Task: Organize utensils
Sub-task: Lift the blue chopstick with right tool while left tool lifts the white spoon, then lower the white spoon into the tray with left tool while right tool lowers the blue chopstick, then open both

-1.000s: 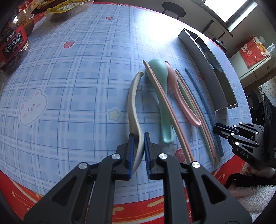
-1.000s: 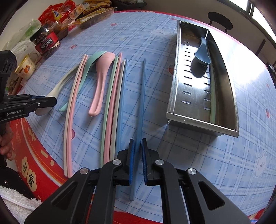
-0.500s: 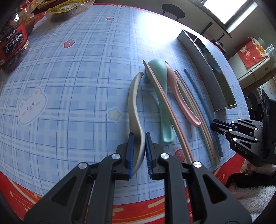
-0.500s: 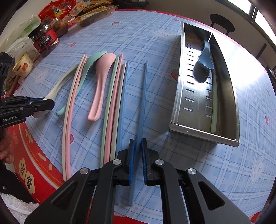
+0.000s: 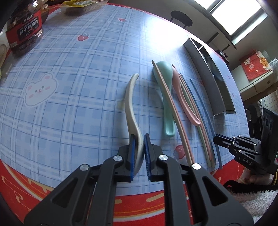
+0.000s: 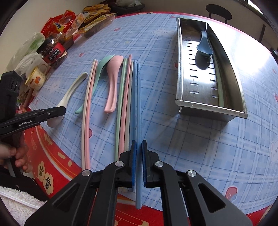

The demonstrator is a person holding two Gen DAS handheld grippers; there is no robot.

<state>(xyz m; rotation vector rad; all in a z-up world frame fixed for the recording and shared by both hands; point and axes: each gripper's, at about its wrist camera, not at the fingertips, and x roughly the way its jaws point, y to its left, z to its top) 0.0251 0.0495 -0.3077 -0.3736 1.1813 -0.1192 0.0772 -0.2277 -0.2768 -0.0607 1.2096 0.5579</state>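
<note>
Chopsticks and spoons lie side by side on the blue plaid tablecloth [image 6: 199, 139], long axes running away from the near red table edge. The left gripper [image 5: 138, 139] is clamped on the bowl end of the cream spoon [image 5: 129, 99], whose handle points away across the cloth. The right gripper [image 6: 138, 146] is pinched on 1 blue chopstick [image 6: 138, 104], near its close end; the stick points toward the far side, parallel to its neighbours, with its tip overhanging the table edge. Right of the row sits the steel utensil tray [image 6: 180, 69], lengthwise the same way, holding a blue spoon [image 6: 204, 46] in its slotted compartment. Snack packets [image 6: 69, 22] and a mug [image 6: 35, 80] crowd the far left; a window [image 5: 232, 15] glows behind.
</note>
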